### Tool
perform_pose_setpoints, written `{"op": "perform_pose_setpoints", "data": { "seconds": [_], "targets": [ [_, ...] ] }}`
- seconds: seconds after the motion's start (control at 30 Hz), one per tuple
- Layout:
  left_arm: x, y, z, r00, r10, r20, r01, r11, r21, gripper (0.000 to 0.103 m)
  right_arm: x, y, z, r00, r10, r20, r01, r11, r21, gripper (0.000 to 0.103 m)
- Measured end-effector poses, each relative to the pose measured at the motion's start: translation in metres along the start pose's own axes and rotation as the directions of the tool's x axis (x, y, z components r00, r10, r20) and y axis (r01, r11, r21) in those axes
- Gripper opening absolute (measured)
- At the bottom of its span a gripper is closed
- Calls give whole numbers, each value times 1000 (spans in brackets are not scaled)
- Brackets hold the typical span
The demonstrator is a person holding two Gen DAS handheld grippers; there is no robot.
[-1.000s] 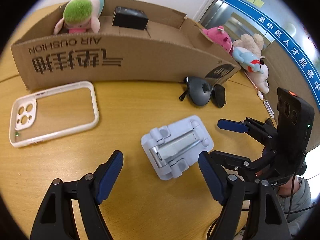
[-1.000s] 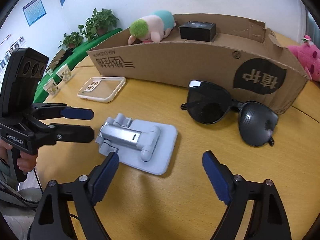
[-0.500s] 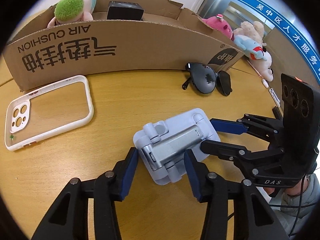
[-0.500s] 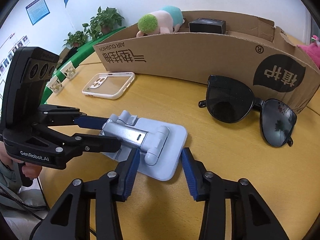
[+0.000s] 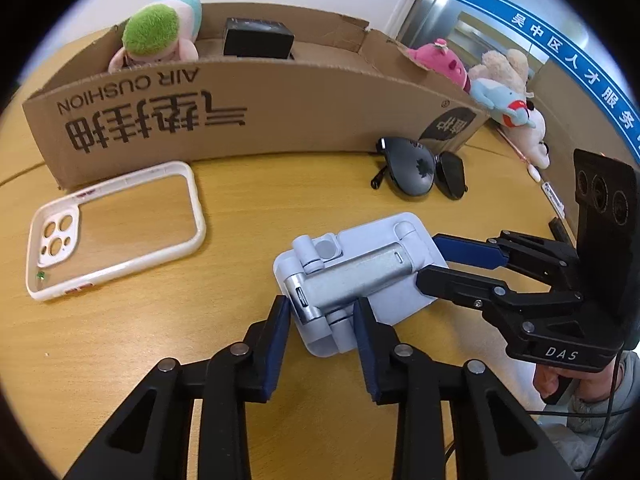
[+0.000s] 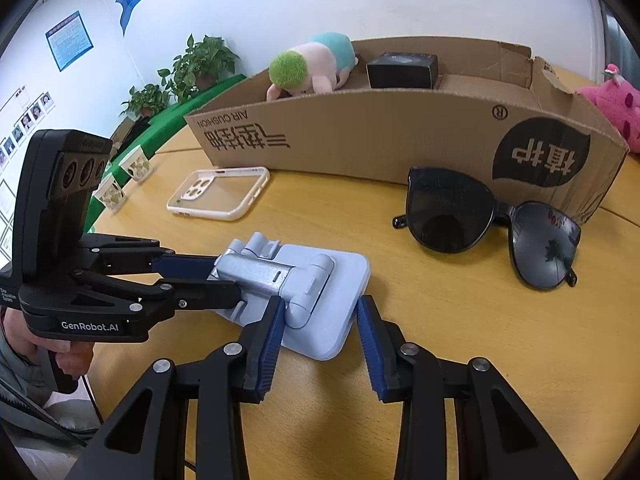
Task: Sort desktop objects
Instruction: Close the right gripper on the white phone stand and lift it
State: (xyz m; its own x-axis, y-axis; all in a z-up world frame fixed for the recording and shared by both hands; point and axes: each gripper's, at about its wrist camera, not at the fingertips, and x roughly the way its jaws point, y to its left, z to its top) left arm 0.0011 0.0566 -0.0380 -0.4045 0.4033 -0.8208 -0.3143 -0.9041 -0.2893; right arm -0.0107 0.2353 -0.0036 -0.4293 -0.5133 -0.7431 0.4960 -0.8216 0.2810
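A folded light-blue phone stand (image 5: 360, 268) (image 6: 312, 280) lies flat on the wooden table (image 5: 168, 340). My left gripper (image 5: 320, 322) (image 6: 218, 280) has its jaws closing, its blue pads touching both sides of the stand's hinged near end. From the other side my right gripper (image 6: 320, 320) (image 5: 444, 266) is closing too, one pad against the stand's hinge leg and the other at the base plate's edge. A white-rimmed clear phone case (image 5: 120, 224) (image 6: 218, 196) and black sunglasses (image 5: 412, 172) (image 6: 448, 216) lie in front of the cardboard box (image 5: 240, 120) (image 6: 400, 140).
Inside the box sit a green-haired plush toy (image 5: 156, 36) (image 6: 308, 64) and a small black box (image 5: 258, 38) (image 6: 402, 70). More plush toys (image 5: 500, 88) lie past the box's right end. Potted plants (image 6: 200, 60) stand by the wall.
Both grippers went from wide open to closed around the phone stand, moving in toward it from opposite ends. The stand has shifted slightly.
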Motion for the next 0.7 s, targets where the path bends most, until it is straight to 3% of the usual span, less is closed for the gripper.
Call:
{"op": "perform_pose_setpoints", "data": {
  "seconds": [0.3,0.53,0.7],
  "targets": [
    [-48,-6,52,983,-11,184,0,998,60,31,-39,9,49,985,-33,172,37,999,-19,36],
    [-85,-6,111,942,-22,335,-22,992,128,31,-68,16,116,950,-69,304,96,993,-74,36],
    [-100,-3,149,919,-13,395,-55,985,161,31,-77,14,160,928,-78,363,118,989,-89,36]
  ]
}}
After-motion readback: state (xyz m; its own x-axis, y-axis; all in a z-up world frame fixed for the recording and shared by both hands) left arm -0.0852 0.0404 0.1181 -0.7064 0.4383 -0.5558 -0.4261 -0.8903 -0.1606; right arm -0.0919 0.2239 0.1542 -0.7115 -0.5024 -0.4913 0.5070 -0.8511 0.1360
